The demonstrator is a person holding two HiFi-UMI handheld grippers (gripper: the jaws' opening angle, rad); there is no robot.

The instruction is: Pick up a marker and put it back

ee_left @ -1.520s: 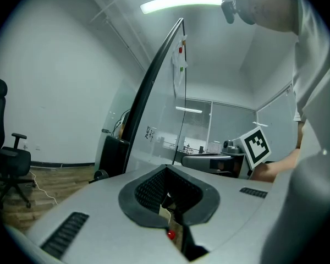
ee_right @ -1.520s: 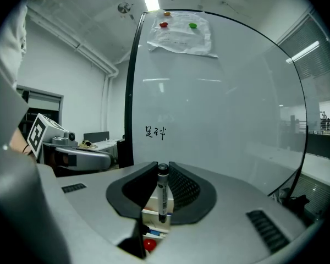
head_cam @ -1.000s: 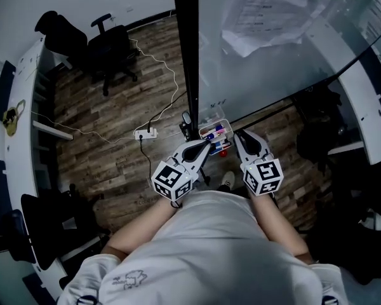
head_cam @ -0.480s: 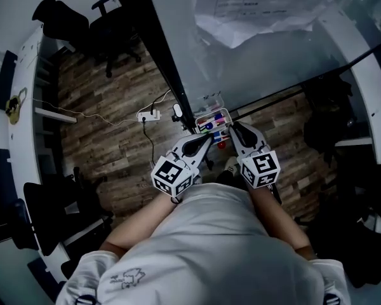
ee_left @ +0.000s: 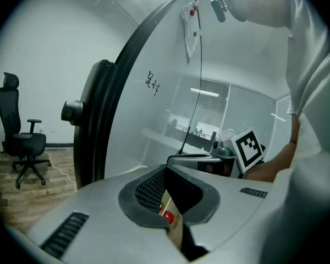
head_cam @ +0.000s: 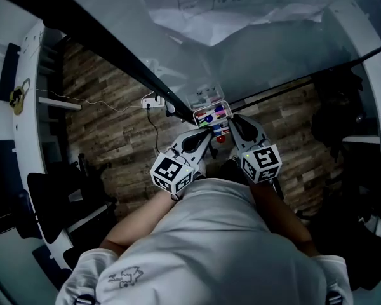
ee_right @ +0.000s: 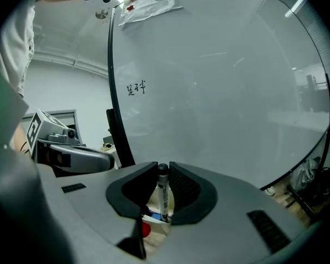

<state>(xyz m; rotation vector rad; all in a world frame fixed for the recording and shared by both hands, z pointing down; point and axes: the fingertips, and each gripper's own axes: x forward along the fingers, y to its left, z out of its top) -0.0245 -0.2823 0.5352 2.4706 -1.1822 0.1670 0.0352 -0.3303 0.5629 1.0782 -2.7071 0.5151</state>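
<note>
marker (ee_right: pixel 164 197) heading back to its tray (head_cam: pixel 195 115)
right gripper (ee_right: pixel 163 170) clamps it upright and has sunk closer; left gripper (ee_left: pixel 166 168) jaws closed, empty. release looks near.

White short-sleeved T-shirt (head_cam: pixel 209 246), small line drawing (head_cam: pixel 128 276) at lower left, grey left gripper (head_cam: pixel 209 136) and right gripper (head_cam: pixel 232 119), dark ribbed pads (ee_right: pixel 184 188), black-and-white marker cubes (head_cam: pixel 173 173)

I see a glass whiteboard (ee_right: pixel 225 92) with papers (head_cam: pixel 241 11) hanging near its top and a small scribble (ee_right: pixel 135 88), a black office chair (ee_left: pixel 23 147), and a white power strip (head_cam: pixel 153 100) on the wooden floor (head_cam: pixel 108 138).
</note>
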